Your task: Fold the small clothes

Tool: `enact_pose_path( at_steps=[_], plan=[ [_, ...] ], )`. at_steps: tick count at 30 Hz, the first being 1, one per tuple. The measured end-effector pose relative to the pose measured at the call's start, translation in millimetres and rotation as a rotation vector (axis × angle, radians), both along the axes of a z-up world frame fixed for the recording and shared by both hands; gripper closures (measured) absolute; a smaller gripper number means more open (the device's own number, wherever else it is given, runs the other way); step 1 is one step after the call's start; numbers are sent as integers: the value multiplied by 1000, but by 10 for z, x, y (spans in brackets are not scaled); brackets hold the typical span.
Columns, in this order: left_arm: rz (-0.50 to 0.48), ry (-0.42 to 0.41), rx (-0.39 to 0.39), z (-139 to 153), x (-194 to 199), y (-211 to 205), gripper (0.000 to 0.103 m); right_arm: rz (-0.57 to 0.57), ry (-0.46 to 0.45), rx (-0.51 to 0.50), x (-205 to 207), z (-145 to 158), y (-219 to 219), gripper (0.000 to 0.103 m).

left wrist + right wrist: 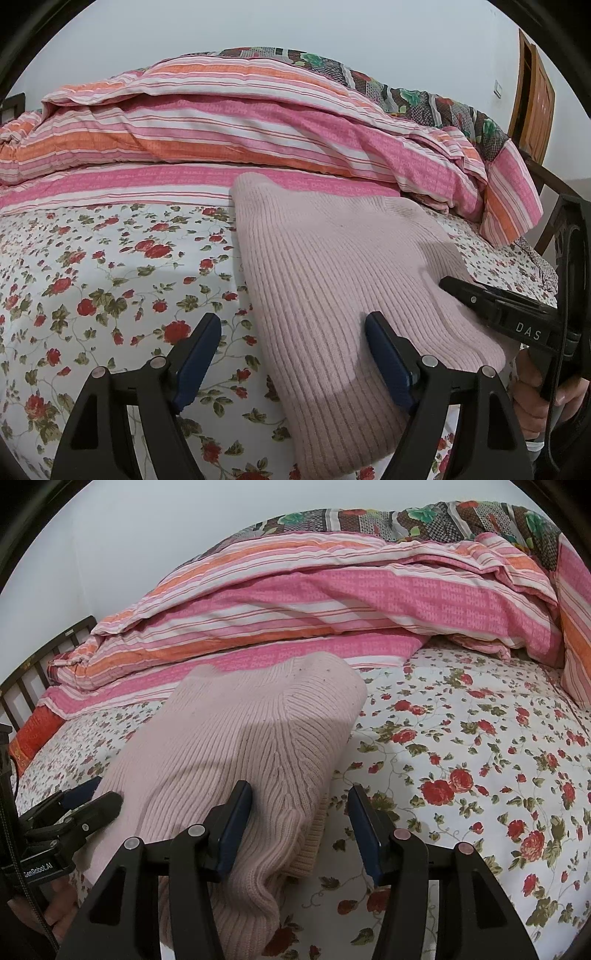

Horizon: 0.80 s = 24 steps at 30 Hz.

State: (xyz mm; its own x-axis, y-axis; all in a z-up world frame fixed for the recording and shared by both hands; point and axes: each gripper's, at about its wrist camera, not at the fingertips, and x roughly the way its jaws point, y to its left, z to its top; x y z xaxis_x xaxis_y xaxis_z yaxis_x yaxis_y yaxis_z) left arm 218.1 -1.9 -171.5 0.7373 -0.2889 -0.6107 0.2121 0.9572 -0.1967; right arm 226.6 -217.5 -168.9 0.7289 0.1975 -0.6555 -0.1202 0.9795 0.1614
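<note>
Both grippers, left (293, 354) & right (300, 829), gape empty w/ folded pink sweater (343, 266) on floral sheet (110, 258).

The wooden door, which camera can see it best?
The left wrist camera. The wooden door stands at the far right edge there, by the white wall. The right wrist camera does not show it at all.

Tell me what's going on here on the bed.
A person holding a gripper in each hand is folding a pink ribbed sweater on the floral bedsheet. The sweater lies folded into a compact bundle. The left gripper and right gripper sit at its near edge, jaws open, gripping nothing. A striped quilt is piled behind.
</note>
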Motion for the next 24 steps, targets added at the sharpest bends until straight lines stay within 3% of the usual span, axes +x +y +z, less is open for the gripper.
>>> enact_pose_path(
  at_steps=[24],
  plan=[
    [-1, 0, -1, -1, 1, 6, 22, 2, -4, -8, -12, 8, 20, 49]
  ],
)
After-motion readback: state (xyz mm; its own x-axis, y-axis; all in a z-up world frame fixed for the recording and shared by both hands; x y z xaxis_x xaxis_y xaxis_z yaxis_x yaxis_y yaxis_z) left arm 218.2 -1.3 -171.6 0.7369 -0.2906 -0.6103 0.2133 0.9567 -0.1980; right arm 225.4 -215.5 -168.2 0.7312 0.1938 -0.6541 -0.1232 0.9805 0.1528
